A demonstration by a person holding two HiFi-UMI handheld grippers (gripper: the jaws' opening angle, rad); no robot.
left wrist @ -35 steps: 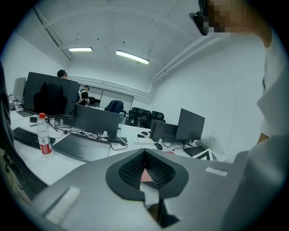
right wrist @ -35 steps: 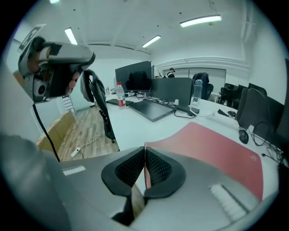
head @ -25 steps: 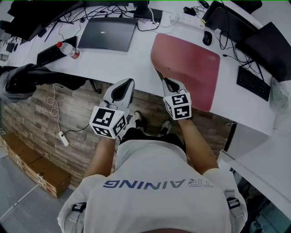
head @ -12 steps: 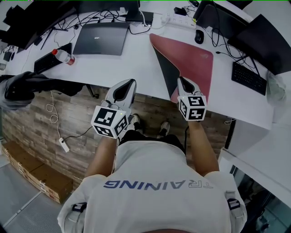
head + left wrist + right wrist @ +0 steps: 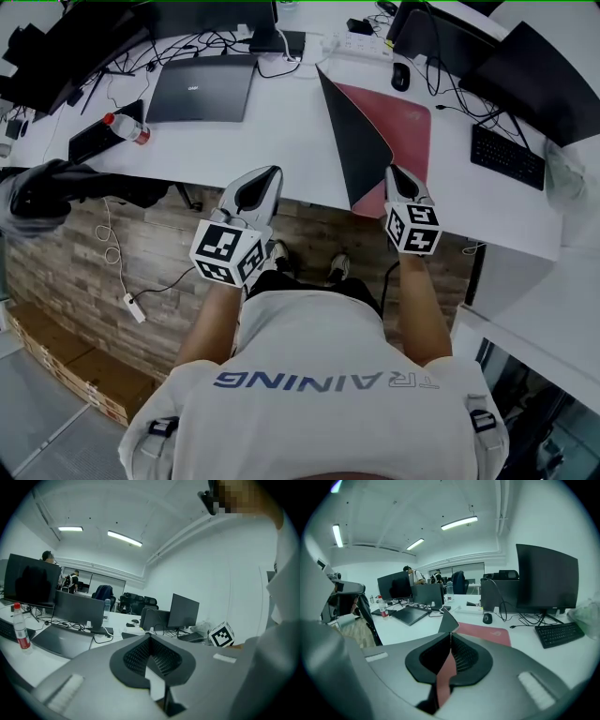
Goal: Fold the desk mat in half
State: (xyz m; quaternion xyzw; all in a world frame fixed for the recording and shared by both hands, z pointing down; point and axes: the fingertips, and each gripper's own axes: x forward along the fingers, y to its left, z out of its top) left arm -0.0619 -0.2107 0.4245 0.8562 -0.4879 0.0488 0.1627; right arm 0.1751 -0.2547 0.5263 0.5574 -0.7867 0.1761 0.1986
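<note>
I have the white table (image 5: 281, 131) running across the head view, and the desk mat (image 5: 410, 127) lies on its right part, red side up. The mat's left portion is lifted and swung over towards the right, so its dark underside (image 5: 361, 155) faces me as a tall triangle.

The right gripper (image 5: 393, 172) sits at the mat's near edge, by the table's front edge. Its jaws are clamped on the mat: in the right gripper view a red strip of it (image 5: 444, 673) runs up between the pads, and the raised dark corner (image 5: 449, 621) stands just past the tips. That gripper points forward and down, my forearm (image 5: 419, 300) straight behind it.

The left gripper (image 5: 273, 172) hangs over the table's front edge, well to the left of the mat. Its jaws are together with nothing between them, pointing nearly level.

Further back lie a closed laptop (image 5: 200, 89), a keyboard (image 5: 506, 157), a bottle (image 5: 128, 127) and a mouse (image 5: 400, 77).
</note>
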